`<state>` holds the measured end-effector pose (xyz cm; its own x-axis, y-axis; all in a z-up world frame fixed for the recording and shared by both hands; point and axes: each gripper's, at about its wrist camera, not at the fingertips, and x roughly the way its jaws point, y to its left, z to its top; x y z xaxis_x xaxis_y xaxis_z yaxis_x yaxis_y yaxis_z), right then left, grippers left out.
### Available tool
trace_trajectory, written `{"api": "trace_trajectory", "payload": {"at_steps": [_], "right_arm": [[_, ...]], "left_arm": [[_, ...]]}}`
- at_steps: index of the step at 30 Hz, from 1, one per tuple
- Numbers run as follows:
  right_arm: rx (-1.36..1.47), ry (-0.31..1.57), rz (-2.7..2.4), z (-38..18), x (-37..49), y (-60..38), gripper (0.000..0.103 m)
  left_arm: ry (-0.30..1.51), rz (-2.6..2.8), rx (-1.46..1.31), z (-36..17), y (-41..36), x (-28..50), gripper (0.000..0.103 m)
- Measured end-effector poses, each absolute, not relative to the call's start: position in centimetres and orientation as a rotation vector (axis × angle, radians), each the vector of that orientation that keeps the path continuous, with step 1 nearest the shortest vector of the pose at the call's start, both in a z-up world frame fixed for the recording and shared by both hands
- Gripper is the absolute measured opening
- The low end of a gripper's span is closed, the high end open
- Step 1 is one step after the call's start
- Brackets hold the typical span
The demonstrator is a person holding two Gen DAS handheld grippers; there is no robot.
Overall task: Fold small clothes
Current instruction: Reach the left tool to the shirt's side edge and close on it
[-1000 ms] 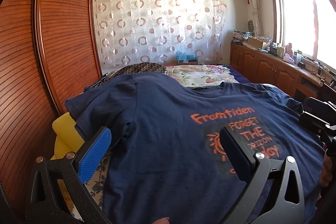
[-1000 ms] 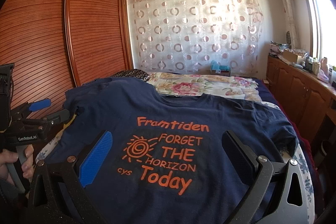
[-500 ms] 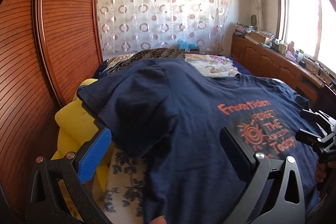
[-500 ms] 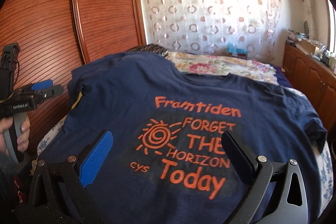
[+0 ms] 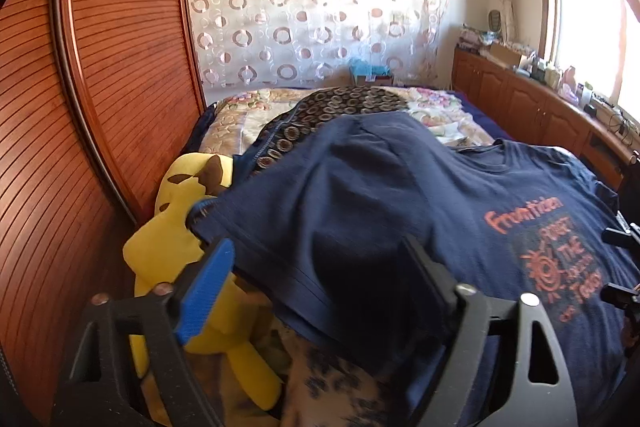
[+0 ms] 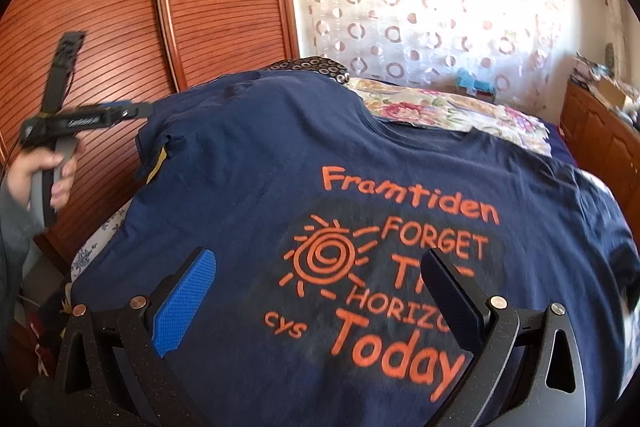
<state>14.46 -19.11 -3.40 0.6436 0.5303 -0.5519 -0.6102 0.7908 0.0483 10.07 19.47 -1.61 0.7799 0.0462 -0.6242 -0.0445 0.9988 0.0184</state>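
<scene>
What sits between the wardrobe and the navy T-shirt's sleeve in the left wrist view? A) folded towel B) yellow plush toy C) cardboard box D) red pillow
B: a yellow plush toy lies beside the wooden wardrobe, partly tucked under the sleeve of the navy T-shirt.

A home bedroom is showing here: a bed with floral bedding is lying beside a slatted wooden wardrobe, a ring-patterned curtain is hanging behind it, and low wooden cabinets are running under a sunlit window.
</scene>
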Motion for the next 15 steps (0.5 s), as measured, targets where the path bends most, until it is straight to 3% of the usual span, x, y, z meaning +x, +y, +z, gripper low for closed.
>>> {"api": "trace_trajectory", "payload": {"at_steps": [4,14,15], "right_arm": [[-0.164,0.566,0.668,-3.4,15.5,-17.8,0.102],[-0.146,0.573,0.688,-4.7,16.3,-16.6,0.102],[-0.146,0.577,0.688,-4.7,16.3,-16.6,0.102]], "left_arm": [[0.720,0.066,-0.008,-2.0,21.6,12.2,0.067],[0.785,0.070,-0.030,-3.5,24.6,14.0,0.066],[0.788,0.067,-0.027,-3.6,24.5,14.1,0.060]]}}
